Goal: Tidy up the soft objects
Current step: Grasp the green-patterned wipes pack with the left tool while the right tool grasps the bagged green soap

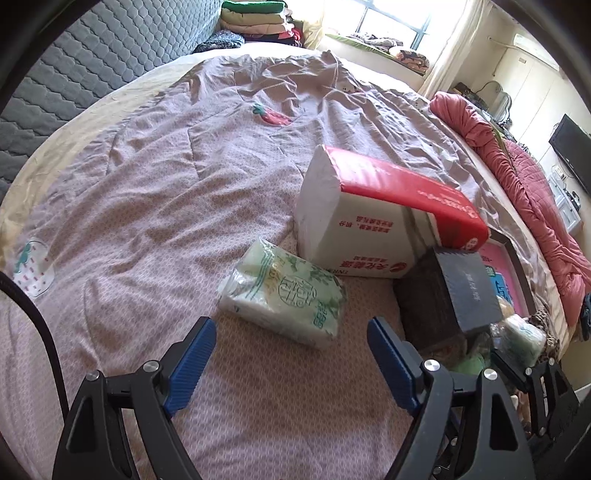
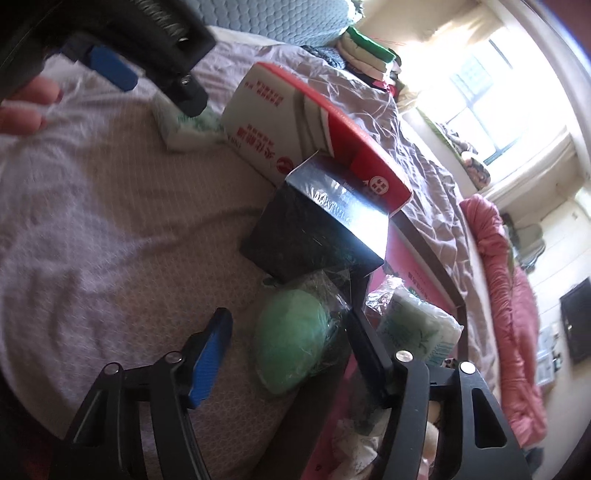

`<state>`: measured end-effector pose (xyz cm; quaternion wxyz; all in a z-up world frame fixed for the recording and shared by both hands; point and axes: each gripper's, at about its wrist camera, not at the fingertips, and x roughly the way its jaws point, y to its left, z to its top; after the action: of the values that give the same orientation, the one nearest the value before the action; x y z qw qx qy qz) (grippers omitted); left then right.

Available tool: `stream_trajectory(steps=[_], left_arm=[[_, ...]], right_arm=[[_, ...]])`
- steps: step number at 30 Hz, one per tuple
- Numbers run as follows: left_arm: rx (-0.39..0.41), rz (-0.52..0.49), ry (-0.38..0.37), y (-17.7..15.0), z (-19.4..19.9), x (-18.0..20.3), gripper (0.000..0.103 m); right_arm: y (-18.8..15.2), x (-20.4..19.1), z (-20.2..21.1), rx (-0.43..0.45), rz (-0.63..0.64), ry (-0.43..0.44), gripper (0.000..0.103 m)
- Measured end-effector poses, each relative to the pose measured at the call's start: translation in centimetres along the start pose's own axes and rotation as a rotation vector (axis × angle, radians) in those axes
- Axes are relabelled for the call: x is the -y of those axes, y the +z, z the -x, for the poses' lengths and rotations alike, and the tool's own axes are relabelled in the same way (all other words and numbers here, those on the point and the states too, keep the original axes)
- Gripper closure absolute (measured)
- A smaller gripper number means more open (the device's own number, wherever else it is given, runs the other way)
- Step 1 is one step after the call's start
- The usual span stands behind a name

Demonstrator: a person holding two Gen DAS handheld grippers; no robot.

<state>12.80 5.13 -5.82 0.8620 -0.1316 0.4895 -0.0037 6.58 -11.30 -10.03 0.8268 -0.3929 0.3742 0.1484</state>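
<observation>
A green-printed tissue pack [image 1: 284,295] lies on the lilac bed cover [image 1: 166,192], its near corner just between the tips of my left gripper [image 1: 290,320], which is open and touches nothing. Behind it a big red-and-white tissue pack [image 1: 380,210] leans on a dark box [image 1: 454,291]. In the right wrist view my right gripper [image 2: 286,314] is open around a green round soft thing in clear wrap [image 2: 295,343]. Its right finger is at the wrap, while the left pad [image 2: 210,354] stands apart. A small green tissue pack [image 2: 417,328] lies beside it.
A pink tray with a dark frame [image 2: 417,258] lies under the dark box [image 2: 325,229]. A rolled pink quilt [image 1: 517,177] runs along the bed's right edge. Folded clothes [image 1: 255,18] are stacked by the grey headboard [image 1: 92,59]. A person's fingers [image 2: 26,103] show at the upper left.
</observation>
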Motion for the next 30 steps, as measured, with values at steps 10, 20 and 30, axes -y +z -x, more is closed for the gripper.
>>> stream_trajectory(steps=[10, 20, 30], left_arm=[[-0.028, -0.036, 0.033, 1.0, -2.9, -0.1, 0.018], [-0.012, -0.107, 0.03, 1.0, -4.5, 0.7, 0.027], [-0.004, -0.06, -0.01, 0.8, -3.5, -0.4, 0.038]], right_arm=[[-0.3, 0.6, -3.1, -0.036, -0.006, 0.034, 0.057], [0.3, 2.5, -2.0, 0.03, -0.104, 0.111, 0.06], [1.0, 3.8, 1.6, 0.133, -0.242, 0.255, 0.06]])
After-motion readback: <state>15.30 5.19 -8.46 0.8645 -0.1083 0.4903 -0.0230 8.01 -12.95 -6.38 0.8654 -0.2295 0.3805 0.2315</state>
